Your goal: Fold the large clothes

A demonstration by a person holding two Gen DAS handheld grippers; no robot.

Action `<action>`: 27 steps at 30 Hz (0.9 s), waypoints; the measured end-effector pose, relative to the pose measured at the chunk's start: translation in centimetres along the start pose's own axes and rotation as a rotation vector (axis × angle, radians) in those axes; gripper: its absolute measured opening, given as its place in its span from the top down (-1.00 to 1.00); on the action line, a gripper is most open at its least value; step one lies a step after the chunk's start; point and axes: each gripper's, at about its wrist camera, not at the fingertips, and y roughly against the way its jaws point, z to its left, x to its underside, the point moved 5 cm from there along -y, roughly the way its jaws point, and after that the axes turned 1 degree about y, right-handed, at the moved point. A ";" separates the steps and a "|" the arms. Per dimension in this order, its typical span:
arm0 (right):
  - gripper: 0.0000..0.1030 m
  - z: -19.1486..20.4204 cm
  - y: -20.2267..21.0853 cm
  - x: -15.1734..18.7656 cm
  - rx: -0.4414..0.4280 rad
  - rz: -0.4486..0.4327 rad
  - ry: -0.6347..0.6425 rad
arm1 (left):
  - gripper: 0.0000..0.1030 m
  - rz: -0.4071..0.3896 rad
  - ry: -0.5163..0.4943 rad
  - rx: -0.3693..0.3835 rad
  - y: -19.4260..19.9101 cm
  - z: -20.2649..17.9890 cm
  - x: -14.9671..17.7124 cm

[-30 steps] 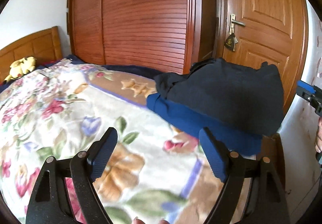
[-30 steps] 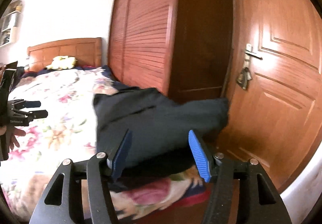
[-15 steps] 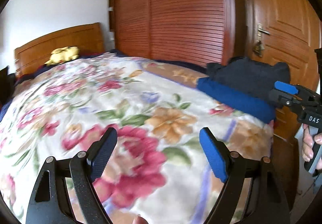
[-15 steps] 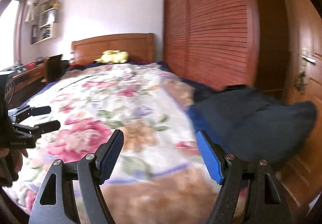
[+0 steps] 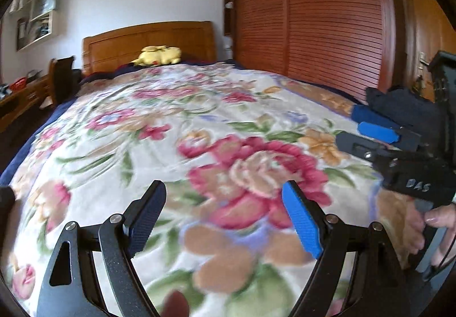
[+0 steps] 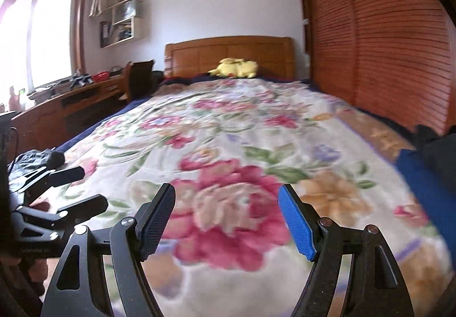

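Both views swing away from the door toward the headboard (image 6: 228, 56). The folded dark clothes (image 5: 404, 109), a second ago right ahead of both grippers, now sit at the far right edge. The right gripper (image 6: 226, 221) has spread its jaws wider, nothing between them.

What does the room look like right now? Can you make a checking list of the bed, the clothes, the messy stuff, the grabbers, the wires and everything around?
Surface: bed with flowered blanket, spread flat.
Job's things: folded dark clothes stacked at the blanket's right edge; another crumpled dark garment at its left edge.
Clutter: yellow plush toy by the headboard.
Grippers: left hand-held gripper open, nothing between its fingers; right hand-held gripper open, also empty.
Cables: thin black cable below the hand holding the right one.
Surroundings: slatted wooden wardrobe, desk, chair, wall shelf, bright window.
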 end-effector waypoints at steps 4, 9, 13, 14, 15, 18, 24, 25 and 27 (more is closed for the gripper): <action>-0.49 0.7 -3.3 -0.1 -0.048 0.009 0.009 | -0.64 -0.025 0.030 -0.095 0.4 3.4 0.6; -0.49 1.7 -5.5 0.6 -0.043 -0.026 0.063 | -0.64 -0.029 0.096 -0.171 0.2 7.5 1.7; -0.49 1.5 -6.7 0.7 -0.057 -0.034 0.063 | -0.64 -0.020 0.104 -0.230 -0.2 9.8 2.8; -0.49 1.6 -7.2 0.8 -0.057 -0.043 0.067 | -0.64 -0.017 0.104 -0.238 -0.3 10.1 3.0; -0.49 1.5 -7.2 0.7 -0.057 -0.052 0.069 | -0.64 -0.015 0.109 -0.245 -0.2 10.6 3.2; -0.49 1.0 -7.3 0.9 -0.060 -0.057 0.070 | -0.64 -0.012 0.127 -0.244 -0.1 11.3 3.6; -0.49 0.9 -8.4 1.6 -0.062 -0.047 0.068 | -0.64 -0.019 0.129 -0.248 0.2 11.5 3.5; -0.49 0.8 -8.4 1.6 -0.062 -0.047 0.066 | -0.64 -0.022 0.125 -0.248 0.3 11.4 3.5; -0.49 1.0 -8.8 1.7 -0.061 -0.045 0.065 | -0.64 -0.028 0.116 -0.253 0.4 11.3 3.4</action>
